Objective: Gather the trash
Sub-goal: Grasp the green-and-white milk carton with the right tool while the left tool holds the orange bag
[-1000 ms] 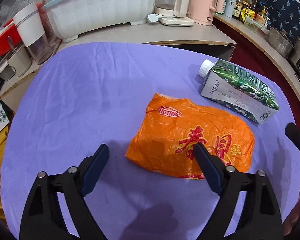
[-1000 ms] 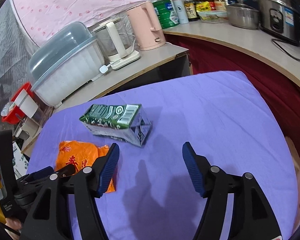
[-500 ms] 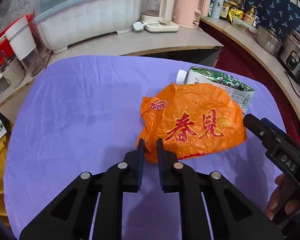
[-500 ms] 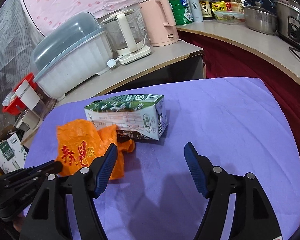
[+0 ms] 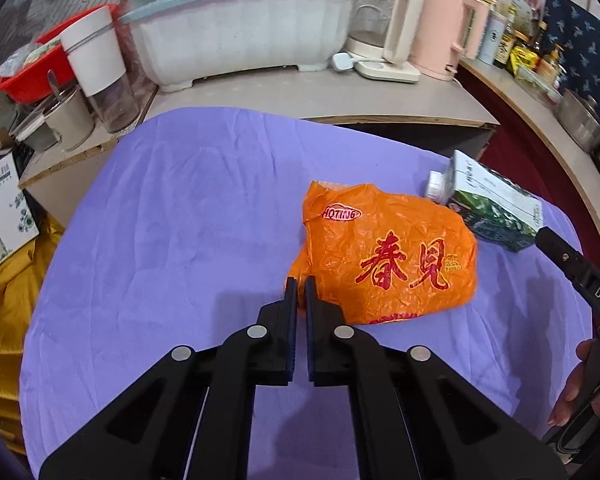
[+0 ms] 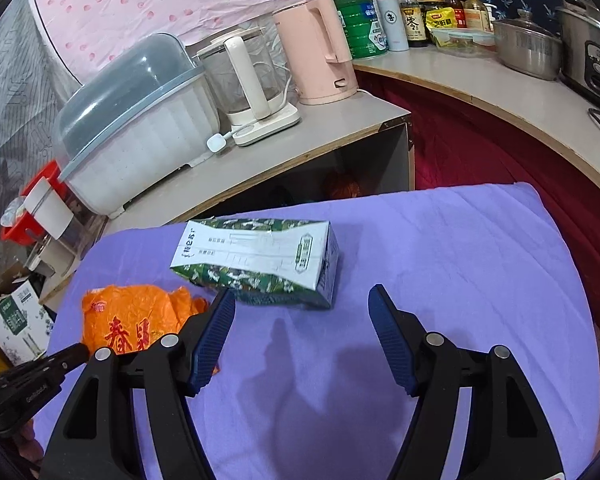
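**Thin pinch on the bag, carton not yet gripped**

The left claw [image 5: 300, 286] is pressed together on the near corner of the orange bag [image 5: 384, 256], which sits on the purple tabletop [image 5: 172, 240] at about 2 o'clock from the claw tips in the left view. Only a small fold of film appears to lie between the pads, so the hold looks slight. A tug could slip the plastic free or tear it, and the bag would drop back on the cloth.

The right claw [image 6: 302, 314] stands wide apart and holds nothing. The carton [image 6: 256, 264] lies on its side at about 11 o'clock from that claw's middle, just beyond the left pad, with its white cap [image 5: 436, 188] pointing towards the bag.

Risks from here, as I judge them:
- The carton is off-centre to the open claw; closing now would likely catch one end or push it away.
- The bag touches or overlaps the carton's cap end, so the bag may drag on the carton if lifted.
- The carton looks light and likely empty; a hard squeeze could crush it.
- Whether the bag's mouth is open cannot be told, so dropping the carton in may fail.
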